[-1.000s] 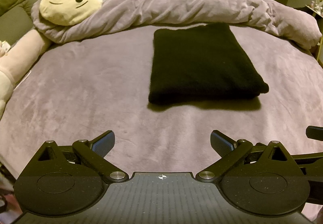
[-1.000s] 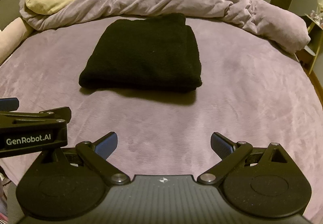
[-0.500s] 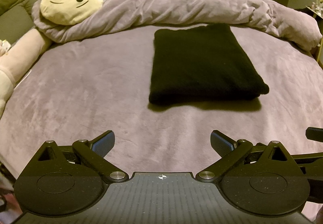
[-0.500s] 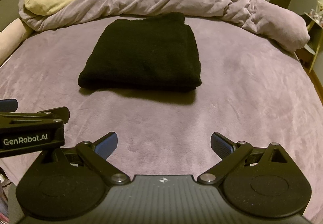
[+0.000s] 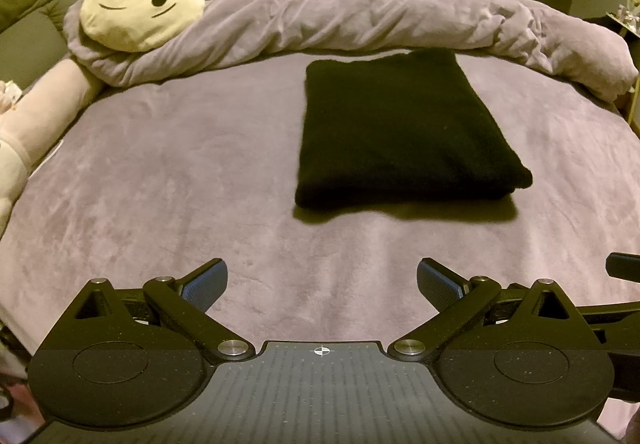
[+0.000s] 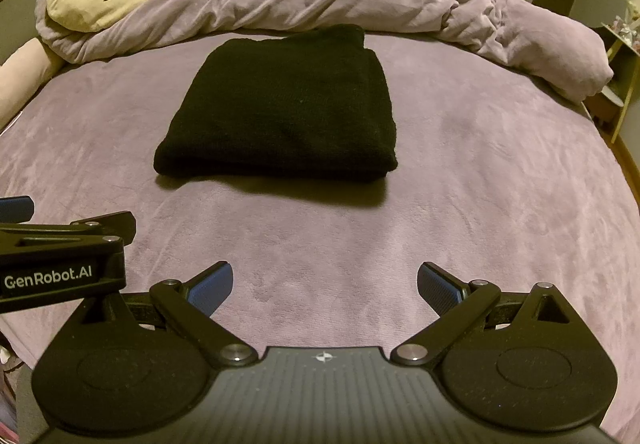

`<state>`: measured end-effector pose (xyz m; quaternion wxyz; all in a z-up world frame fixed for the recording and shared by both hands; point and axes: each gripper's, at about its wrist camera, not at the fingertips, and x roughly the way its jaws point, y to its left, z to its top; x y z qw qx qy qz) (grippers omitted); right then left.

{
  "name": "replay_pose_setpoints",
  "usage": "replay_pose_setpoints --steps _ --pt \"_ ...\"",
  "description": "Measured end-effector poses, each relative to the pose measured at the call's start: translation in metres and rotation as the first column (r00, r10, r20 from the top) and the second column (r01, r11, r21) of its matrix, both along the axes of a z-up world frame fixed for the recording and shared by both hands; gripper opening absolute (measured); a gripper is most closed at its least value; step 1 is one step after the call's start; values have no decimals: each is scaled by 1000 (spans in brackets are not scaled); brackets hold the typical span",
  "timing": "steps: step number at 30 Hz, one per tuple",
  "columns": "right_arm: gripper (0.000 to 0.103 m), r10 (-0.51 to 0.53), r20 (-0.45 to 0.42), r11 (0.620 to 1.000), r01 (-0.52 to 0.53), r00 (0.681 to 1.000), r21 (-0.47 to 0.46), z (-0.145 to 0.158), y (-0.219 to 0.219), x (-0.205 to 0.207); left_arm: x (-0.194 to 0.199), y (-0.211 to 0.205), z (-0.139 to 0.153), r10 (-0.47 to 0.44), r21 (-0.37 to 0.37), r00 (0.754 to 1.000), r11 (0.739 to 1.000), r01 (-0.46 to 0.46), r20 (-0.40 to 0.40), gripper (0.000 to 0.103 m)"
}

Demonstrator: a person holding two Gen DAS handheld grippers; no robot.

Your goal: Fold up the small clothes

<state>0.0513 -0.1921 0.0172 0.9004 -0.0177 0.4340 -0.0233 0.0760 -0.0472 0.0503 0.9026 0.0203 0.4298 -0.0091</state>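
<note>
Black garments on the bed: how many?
1. The folded black garment lies flat on the purple bedsheet, ahead of both open grippers, just short of the bunched duvet. More could be hidden under the duvet.

The black garment [image 5: 404, 128] [image 6: 286, 108] is folded into a thick rectangular stack lying flat on the purple bedsheet [image 5: 180, 172]. Its far edge lies near, possibly touching, the bunched duvet [image 5: 360, 16]. Fabric appears knitted or fleecy.

The folded black garment [image 6: 280, 112] lies on the purple bed [image 6: 480, 204], right hand-held gripper [image 6: 325, 284] spread wide.
</note>
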Motion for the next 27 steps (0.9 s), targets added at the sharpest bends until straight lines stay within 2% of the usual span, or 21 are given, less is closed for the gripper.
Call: replay_pose_setpoints --steps 15,27 --pt "99 3 -2 1000 -3 1000 0 0 1 0 -4 -6 1 11 10 1000 1000 -12 15 103" --pt "99 -3 -7 1000 3 1000 -4 0 3 1 -3 -2 0 16 -17 1000 1000 -16 -1 103"
